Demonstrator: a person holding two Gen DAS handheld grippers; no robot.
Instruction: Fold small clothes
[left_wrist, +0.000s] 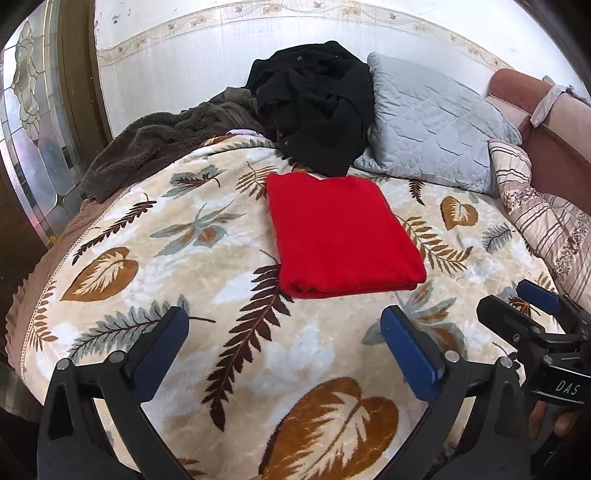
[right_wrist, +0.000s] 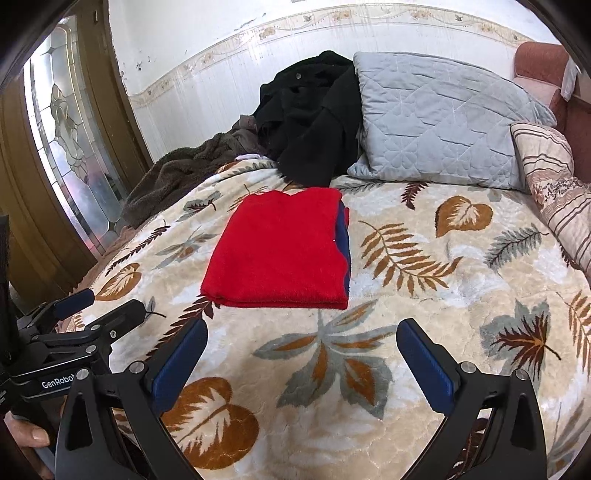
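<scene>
Right up close, the left tool (left_wrist: 284, 332) stands with its blue pads (left_wrist: 162, 354) spread wide, nothing between them but the leaf-patterned blanket (left_wrist: 147, 229) below. Over on the other side the right tool (right_wrist: 301, 343) matches it, jaws well apart and empty, blue pads (right_wrist: 428, 365) hovering over a big grey-and-brown leaf print. Each tool catches its partner at the frame edge: the right one pokes in at the lower right of the left wrist view, the left one at the lower left of the right wrist view, with a bit of a hand (right_wrist: 26, 435) wrapped around its handle.

And there it is, the red garment (left_wrist: 340, 236), folded into a neat rectangle, lying flat on the blanket just ahead of both tools and touching neither. Its folded edge faces the cameras. From the right wrist view a strip of dark blue (right_wrist: 343, 236) peeks out along its right side.

Behind the red piece, a heap of black clothing (left_wrist: 314, 103) sits rumpled, its lower edge coming right down to the garment's far side. To the left of that sprawls a dark brown fleecy throw (left_wrist: 155, 144). To the right, a grey quilted pillow (left_wrist: 432, 125) leans up, and beyond it a striped beige cushion (left_wrist: 546, 214) and a pinkish headboard (left_wrist: 517, 85). A door with patterned glass (right_wrist: 70, 140) stands at far left.
</scene>
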